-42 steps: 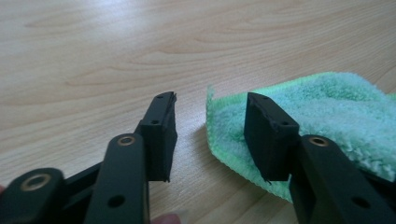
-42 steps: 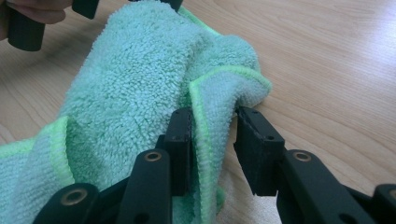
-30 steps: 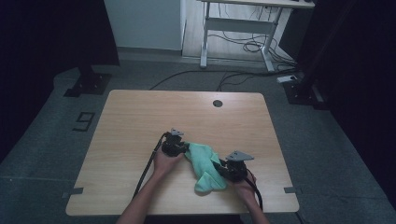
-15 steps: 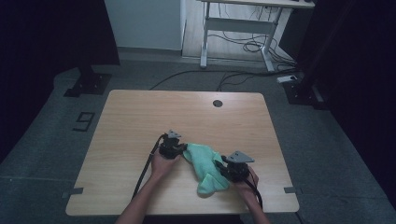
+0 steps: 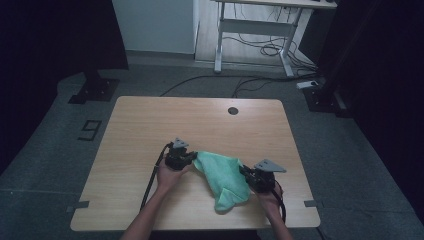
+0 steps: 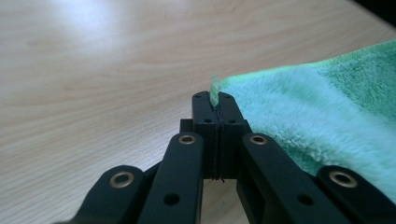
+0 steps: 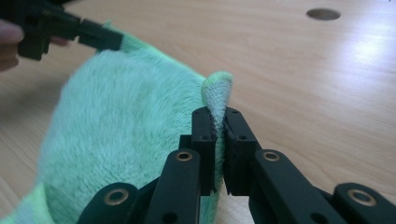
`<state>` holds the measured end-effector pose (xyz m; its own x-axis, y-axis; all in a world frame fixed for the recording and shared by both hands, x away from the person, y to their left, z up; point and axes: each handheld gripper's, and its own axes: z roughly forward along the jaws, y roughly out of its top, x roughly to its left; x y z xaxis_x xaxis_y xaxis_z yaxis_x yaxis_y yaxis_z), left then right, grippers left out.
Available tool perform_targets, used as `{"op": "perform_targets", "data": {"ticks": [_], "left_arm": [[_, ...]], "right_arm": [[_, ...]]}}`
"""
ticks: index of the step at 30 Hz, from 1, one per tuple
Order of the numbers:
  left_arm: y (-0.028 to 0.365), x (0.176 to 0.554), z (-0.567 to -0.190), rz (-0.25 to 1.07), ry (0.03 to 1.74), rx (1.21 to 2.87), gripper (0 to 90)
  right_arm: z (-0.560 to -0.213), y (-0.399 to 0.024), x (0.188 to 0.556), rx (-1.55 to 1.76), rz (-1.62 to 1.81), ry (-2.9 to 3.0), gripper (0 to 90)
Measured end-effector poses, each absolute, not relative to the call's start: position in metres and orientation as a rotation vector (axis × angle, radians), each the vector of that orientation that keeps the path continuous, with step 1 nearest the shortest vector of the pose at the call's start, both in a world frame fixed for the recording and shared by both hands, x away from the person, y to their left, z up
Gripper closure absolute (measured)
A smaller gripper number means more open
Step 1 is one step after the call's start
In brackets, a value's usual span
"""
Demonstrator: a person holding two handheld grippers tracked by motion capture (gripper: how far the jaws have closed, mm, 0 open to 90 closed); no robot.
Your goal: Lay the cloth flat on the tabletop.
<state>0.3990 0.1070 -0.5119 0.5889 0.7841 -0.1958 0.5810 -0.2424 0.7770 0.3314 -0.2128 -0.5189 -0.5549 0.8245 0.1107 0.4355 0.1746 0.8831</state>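
Towel (image 5: 223, 180) hangs between both tools above the tabletop (image 5: 150, 125), the left tool (image 6: 217, 100) clamped on a thin edge, the right tool (image 7: 218, 116) on a folded corner. Pulling apart could tug that sliver free from the left one, dropping the cloth.

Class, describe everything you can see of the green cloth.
The green cloth is a soft, fluffy towel-like piece with a stitched hem. It hangs stretched between the left tool and the right tool, each shut on an edge. Its lower part droops onto the wooden table, crumpled near the front.
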Motion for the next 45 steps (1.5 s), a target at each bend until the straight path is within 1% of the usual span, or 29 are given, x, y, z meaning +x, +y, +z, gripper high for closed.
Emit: {"op": "perform_targets", "data": {"ticks": [6, 14, 19, 21, 22, 23, 24, 25, 31, 36, 38, 41, 42, 43, 44, 45], "left_arm": [[0.133, 0.376, -0.485, 0.327, 1.031, 1.881, 89.2], [0.155, 0.354, -0.457, 0.365, 0.977, 1.839, 89.2], [0.173, 0.334, -0.423, 0.391, 0.904, 1.793, 89.2], [0.177, 0.326, -0.408, 0.407, 0.874, 1.777, 89.1], [0.177, 0.326, -0.408, 0.407, 0.874, 1.777, 89.1], [0.18, 0.318, -0.395, 0.423, 0.848, 1.76, 89.1], [0.18, 0.318, -0.395, 0.423, 0.848, 1.76, 89.1], [0.182, 0.311, -0.385, 0.44, 0.829, 1.751, 89.1], [0.187, 0.298, -0.387, 0.443, 0.825, 1.755, 89.0], [0.192, 0.296, -0.389, 0.438, 0.828, 1.754, 88.7], [0.192, 0.311, -0.397, 0.428, 0.867, 1.768, 88.5], [0.187, 0.343, -0.417, 0.395, 0.956, 1.795, 88.4], [0.187, 0.343, -0.417, 0.395, 0.956, 1.795, 87.8], [0.183, 0.365, -0.432, 0.404, 1.017, 1.81, 86.2], [0.181, 0.376, -0.439, 0.407, 1.05, 1.813, 84.0], [0.181, 0.387, -0.446, 0.413, 1.085, 1.812, 79.6]], "right_arm": [[-0.499, -0.221, 0.316, 1.161, 1.455, 1.991, 84.3], [-0.468, -0.209, 0.297, 1.041, 1.535, 1.954, 84.4], [-0.446, -0.206, 0.285, 0.972, 1.605, 1.935, 84.4], [-0.434, -0.205, 0.278, 0.936, 1.642, 1.918, 84.4], [-0.434, -0.205, 0.278, 0.936, 1.642, 1.918, 84.4], [-0.423, -0.204, 0.271, 0.905, 1.669, 1.901, 84.3], [-0.419, -0.204, 0.268, 0.892, 1.679, 1.895, 84.3], [-0.416, -0.203, 0.264, 0.881, 1.688, 1.891, 84.3], [-0.419, -0.195, 0.257, 0.848, 1.693, 1.929, 84.2], [-0.42, -0.196, 0.257, 0.849, 1.705, 1.938, 84.2], [-0.422, -0.196, 0.27, 0.862, 1.67, 1.943, 83.9], [-0.435, -0.193, 0.312, 0.962, 1.615, 1.993, 82.8], [-0.435, -0.193, 0.312, 0.962, 1.615, 1.993, 82.8], [-0.447, -0.188, 0.343, 1.017, 1.559, 2.022, 77.3], [-0.454, -0.186, 0.358, 1.054, 1.508, 2.023, 74.8], [-0.461, -0.184, 0.373, 1.092, 1.449, 2.018, 69.2]]}}
